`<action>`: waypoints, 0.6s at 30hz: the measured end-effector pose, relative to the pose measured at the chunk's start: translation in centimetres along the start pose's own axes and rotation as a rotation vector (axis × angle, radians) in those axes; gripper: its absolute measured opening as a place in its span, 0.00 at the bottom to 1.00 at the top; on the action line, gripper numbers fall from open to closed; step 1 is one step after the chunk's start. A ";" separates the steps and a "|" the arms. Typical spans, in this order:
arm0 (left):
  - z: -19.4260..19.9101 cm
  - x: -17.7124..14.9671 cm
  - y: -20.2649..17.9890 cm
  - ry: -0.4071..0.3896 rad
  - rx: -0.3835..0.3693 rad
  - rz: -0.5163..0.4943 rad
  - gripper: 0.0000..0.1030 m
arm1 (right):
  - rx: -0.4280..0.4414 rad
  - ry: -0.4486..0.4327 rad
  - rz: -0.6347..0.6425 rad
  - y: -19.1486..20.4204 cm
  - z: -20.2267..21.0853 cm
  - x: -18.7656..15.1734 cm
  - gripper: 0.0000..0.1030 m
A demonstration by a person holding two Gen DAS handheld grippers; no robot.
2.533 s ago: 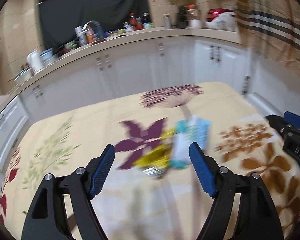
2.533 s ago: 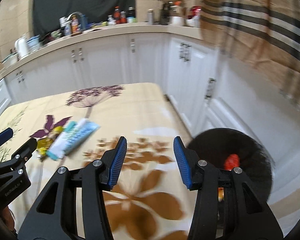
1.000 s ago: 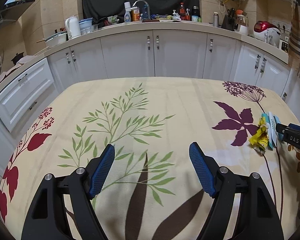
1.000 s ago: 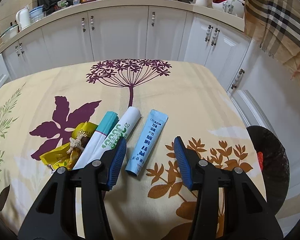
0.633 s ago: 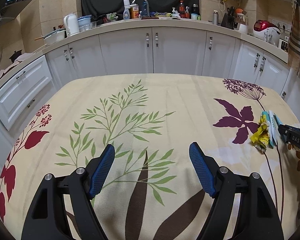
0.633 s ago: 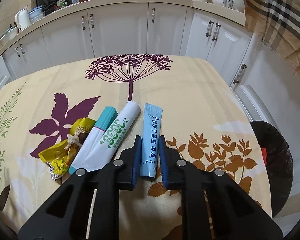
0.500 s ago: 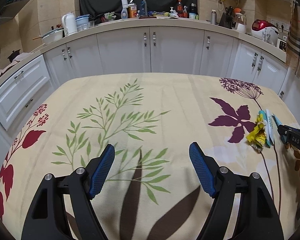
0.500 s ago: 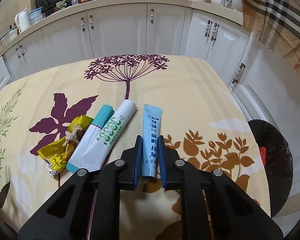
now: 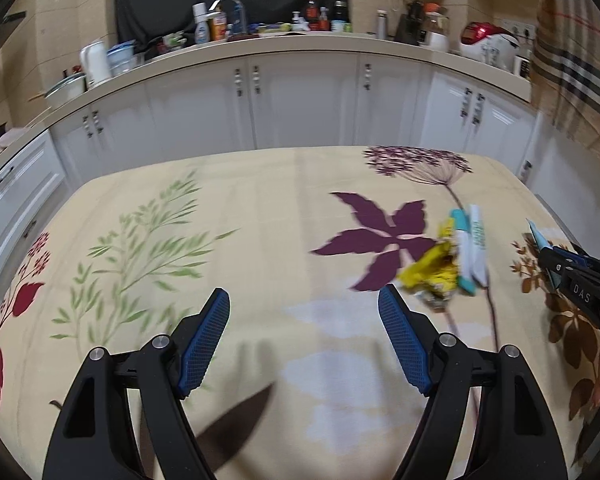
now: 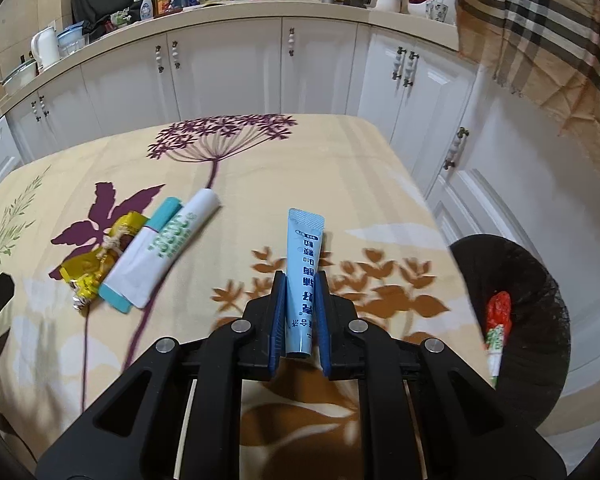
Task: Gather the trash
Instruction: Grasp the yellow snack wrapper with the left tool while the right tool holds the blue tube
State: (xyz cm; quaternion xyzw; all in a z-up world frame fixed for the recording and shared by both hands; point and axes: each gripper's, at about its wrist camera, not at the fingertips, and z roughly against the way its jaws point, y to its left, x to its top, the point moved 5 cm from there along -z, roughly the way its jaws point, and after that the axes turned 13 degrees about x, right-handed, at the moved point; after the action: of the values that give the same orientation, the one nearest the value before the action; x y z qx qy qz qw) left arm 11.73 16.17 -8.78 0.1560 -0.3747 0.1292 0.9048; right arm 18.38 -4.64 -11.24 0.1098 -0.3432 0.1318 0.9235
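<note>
My right gripper (image 10: 300, 292) is shut on a light blue tube (image 10: 305, 264) and holds it lifted off the flowered tablecloth (image 10: 340, 184). A white and teal tube (image 10: 164, 248) and a crumpled yellow wrapper (image 10: 100, 260) lie on the cloth to its left. They also show in the left wrist view, the tube (image 9: 470, 248) and the wrapper (image 9: 432, 272), just right of my left gripper (image 9: 304, 340), which is open and empty above the cloth. The right gripper (image 9: 580, 280) shows at the right edge there.
A black mesh trash bin (image 10: 516, 320) with a red wrapper (image 10: 498, 312) inside stands on the floor off the table's right edge. White kitchen cabinets (image 10: 228, 68) with a cluttered counter run behind the table. A plaid cloth (image 10: 540, 40) hangs at the right.
My right gripper has lifted the light blue tube off the cloth and shifted right toward the bin. My left gripper has swung right, closer to the yellow wrapper.
</note>
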 end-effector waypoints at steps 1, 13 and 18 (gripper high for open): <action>0.0 0.1 -0.7 0.000 -0.008 -0.010 0.72 | -0.002 -0.003 -0.001 -0.4 0.2 0.0 0.14; -1.3 0.8 -6.4 0.014 -0.049 -0.145 0.72 | 0.020 -0.036 -0.041 -3.9 1.6 -0.2 0.14; -2.1 0.8 -8.1 0.024 -0.061 -0.220 0.72 | 0.037 -0.041 -0.048 -4.3 1.5 -0.1 0.14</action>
State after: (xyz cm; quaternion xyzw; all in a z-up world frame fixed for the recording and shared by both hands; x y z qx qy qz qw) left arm 16.44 9.66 -11.15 0.1671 -0.3482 0.0193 0.9222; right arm 18.75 -9.15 -10.67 0.1375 -0.3569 0.1136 0.9170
